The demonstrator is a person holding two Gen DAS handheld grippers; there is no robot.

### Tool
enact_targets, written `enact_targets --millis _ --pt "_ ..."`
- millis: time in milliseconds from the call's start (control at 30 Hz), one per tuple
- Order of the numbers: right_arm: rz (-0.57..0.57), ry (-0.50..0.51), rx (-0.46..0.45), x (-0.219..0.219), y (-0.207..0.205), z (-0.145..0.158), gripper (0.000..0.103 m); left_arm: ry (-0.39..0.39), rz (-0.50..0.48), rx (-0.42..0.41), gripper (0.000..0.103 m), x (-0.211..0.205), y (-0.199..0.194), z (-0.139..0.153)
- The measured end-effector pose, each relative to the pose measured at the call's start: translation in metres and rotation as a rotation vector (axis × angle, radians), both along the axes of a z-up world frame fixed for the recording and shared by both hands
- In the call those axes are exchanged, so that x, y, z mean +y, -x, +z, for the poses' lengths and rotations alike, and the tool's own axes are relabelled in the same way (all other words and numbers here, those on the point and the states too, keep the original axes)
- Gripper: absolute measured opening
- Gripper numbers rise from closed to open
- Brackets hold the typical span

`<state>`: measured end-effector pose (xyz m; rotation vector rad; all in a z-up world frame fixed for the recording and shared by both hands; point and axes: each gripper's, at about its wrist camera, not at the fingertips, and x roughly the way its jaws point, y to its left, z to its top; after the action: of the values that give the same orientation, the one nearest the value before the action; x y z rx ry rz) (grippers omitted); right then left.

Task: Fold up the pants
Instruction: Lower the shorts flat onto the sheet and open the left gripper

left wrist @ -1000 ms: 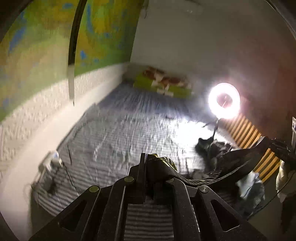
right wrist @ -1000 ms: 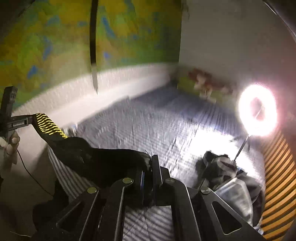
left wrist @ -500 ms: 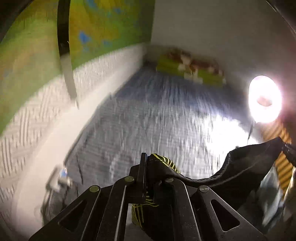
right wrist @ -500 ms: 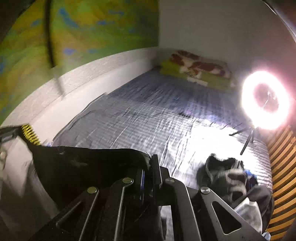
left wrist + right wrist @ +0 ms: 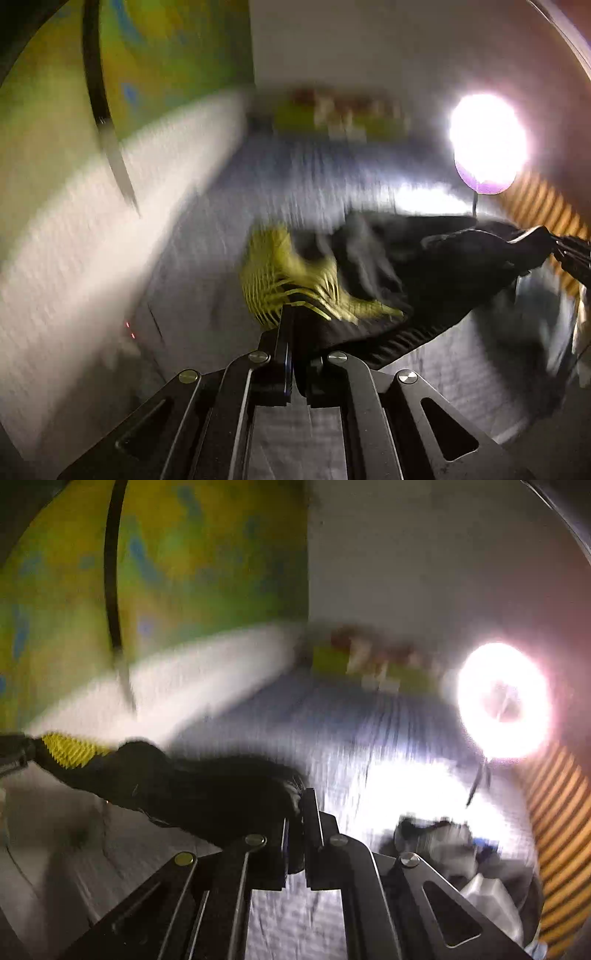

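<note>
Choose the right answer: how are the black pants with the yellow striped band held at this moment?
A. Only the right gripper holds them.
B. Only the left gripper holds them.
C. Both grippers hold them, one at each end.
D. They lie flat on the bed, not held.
C: the left gripper pinches the pants at the yellow band, and the right gripper is shut on the black end.

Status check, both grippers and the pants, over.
Left gripper and right gripper both shut on black pants. Pants stretched between them above bed. Clothes pile off right, not obstructing.

Black pants (image 5: 436, 273), yellow-striped trim, apparently stretched above bed
</note>
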<state>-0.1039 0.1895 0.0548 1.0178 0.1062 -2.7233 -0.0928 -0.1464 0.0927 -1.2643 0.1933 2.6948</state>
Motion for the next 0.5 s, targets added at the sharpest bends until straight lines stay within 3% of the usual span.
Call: enact_targets --millis 133,233,333,400,500 --pt "-0.024 -0.014 -0.253 0.014 -0.026 -0.135 0.005 0.007 0.035 -0.267 0.004 -0.001 -0.018 -0.153" --pt "-0.070 0.001 -0.410 0.029 -0.042 -0.215 0.005 0.004 0.038 -0.423 0.004 0.004 -0.035 -0.242" --pt "-0.092 0.008 -0.501 0.039 -0.056 -0.258 0.005 0.026 0.024 -0.470 0.004 0.008 -0.045 -0.274" --pt "-0.081 -0.019 -0.493 0.039 -0.065 -0.266 0.005 0.021 0.012 -0.467 0.004 0.010 -0.045 -0.278" --pt "-0.037 -0.036 -0.495 0.037 -0.077 -0.261 0.009 0.044 -0.025 -0.458 0.016 0.017 -0.040 -0.270"
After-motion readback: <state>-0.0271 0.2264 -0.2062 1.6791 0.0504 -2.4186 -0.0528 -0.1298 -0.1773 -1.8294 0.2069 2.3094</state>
